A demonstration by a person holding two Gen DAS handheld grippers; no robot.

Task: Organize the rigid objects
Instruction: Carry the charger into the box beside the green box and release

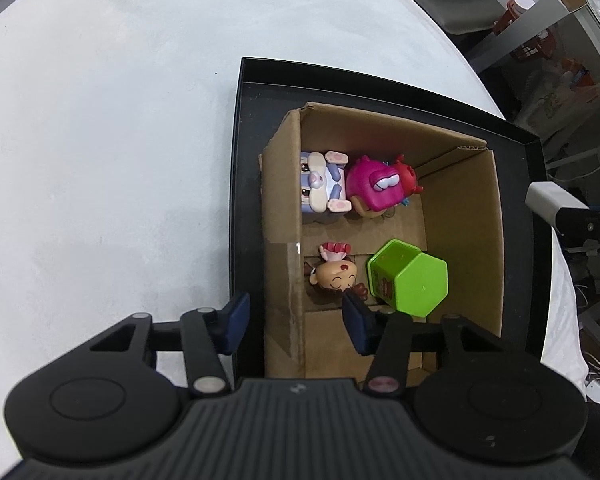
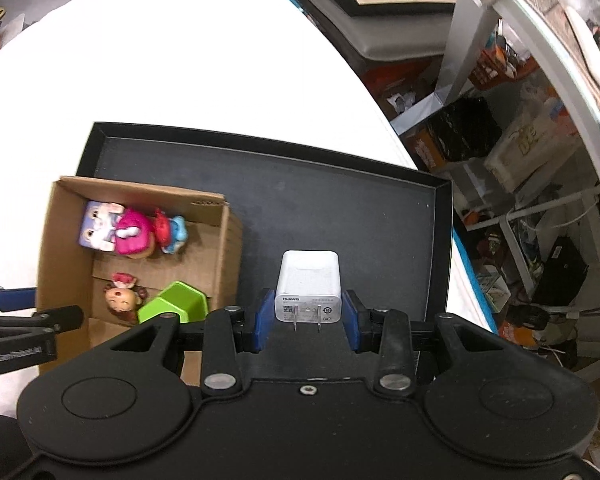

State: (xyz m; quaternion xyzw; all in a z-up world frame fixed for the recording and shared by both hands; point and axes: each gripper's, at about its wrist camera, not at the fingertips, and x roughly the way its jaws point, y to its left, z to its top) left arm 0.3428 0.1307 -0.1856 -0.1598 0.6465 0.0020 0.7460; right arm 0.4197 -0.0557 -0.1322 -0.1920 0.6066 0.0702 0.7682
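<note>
My right gripper (image 2: 307, 320) is sitting nearest the lens, its blue pads (image 2: 263, 319) clamping a white Huawei wall charger (image 2: 308, 285) by its sides, prongs facing me, over the bare floor of the black tray (image 2: 340, 216). My left gripper (image 1: 296, 320) is hanging released, nothing between its pads; one pad is outside the left wall of the cardboard box (image 1: 460, 216), the other inside, just beside the smiling brown-haired figurine (image 1: 334, 276). The box is standing in the tray's left part on the white table (image 1: 100, 140). Inside: near right, a green hexagonal container (image 1: 410, 280) lying on its side; far left, a lilac bunny cube toy (image 1: 320, 187) touching a magenta figure (image 1: 374, 187).
</note>
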